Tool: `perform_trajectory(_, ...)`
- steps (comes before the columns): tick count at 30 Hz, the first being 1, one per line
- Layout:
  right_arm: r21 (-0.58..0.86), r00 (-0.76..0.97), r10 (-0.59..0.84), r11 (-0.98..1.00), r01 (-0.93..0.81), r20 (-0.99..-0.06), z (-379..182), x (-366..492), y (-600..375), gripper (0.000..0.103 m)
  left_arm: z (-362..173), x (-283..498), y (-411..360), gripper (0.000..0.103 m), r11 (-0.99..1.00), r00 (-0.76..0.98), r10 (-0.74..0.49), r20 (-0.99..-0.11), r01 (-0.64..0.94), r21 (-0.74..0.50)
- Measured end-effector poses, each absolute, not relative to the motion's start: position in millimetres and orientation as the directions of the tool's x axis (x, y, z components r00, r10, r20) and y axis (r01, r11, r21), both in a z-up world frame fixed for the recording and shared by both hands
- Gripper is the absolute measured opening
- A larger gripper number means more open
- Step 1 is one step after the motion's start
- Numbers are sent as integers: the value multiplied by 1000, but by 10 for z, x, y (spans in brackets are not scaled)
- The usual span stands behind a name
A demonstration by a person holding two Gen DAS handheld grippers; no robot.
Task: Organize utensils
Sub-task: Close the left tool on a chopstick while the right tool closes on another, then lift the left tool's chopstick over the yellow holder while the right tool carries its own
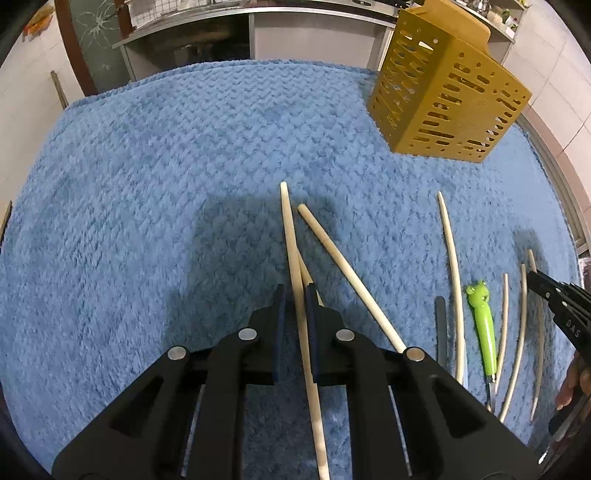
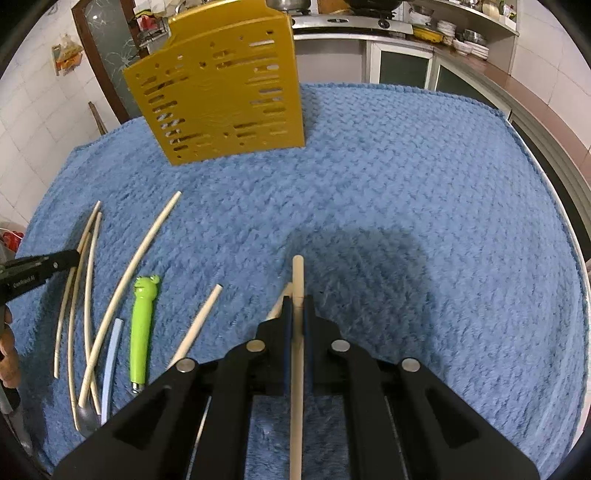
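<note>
Left wrist view: each hand's jaws clamp a chopstick (image 1: 295,266) lengthwise between the pads.

A blue textured towel (image 1: 147,184) covers the counter; behind it, a steel kitchen worktop (image 2: 354,22) carries a pot, with stacked dishes (image 2: 469,42) shelved at right.

A home kitchen: stove (image 2: 354,20) and stacked dishes (image 2: 467,40) upper right, tiled walls (image 2: 33,114), sink (image 1: 221,5) up top.
</note>
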State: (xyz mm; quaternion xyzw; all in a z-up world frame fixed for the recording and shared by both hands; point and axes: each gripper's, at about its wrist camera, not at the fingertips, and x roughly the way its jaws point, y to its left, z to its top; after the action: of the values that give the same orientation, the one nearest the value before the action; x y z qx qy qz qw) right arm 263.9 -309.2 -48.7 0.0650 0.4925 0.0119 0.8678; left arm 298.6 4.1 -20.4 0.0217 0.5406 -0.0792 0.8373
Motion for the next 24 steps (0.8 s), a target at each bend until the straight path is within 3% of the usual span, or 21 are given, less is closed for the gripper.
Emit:
perform_trajectory(15, 169, 572, 110, 984, 51, -813, -300, 2519, -3179, 6, -88, 2999, 44, 4, 985, 435, -146, -889, 151, -88)
perform_trajectory(24, 238, 713, 159, 971, 12, -683, 174, 2272, -3206, 6, 634, 2548, -99, 4, 964, 618, -253, -744, 223, -143)
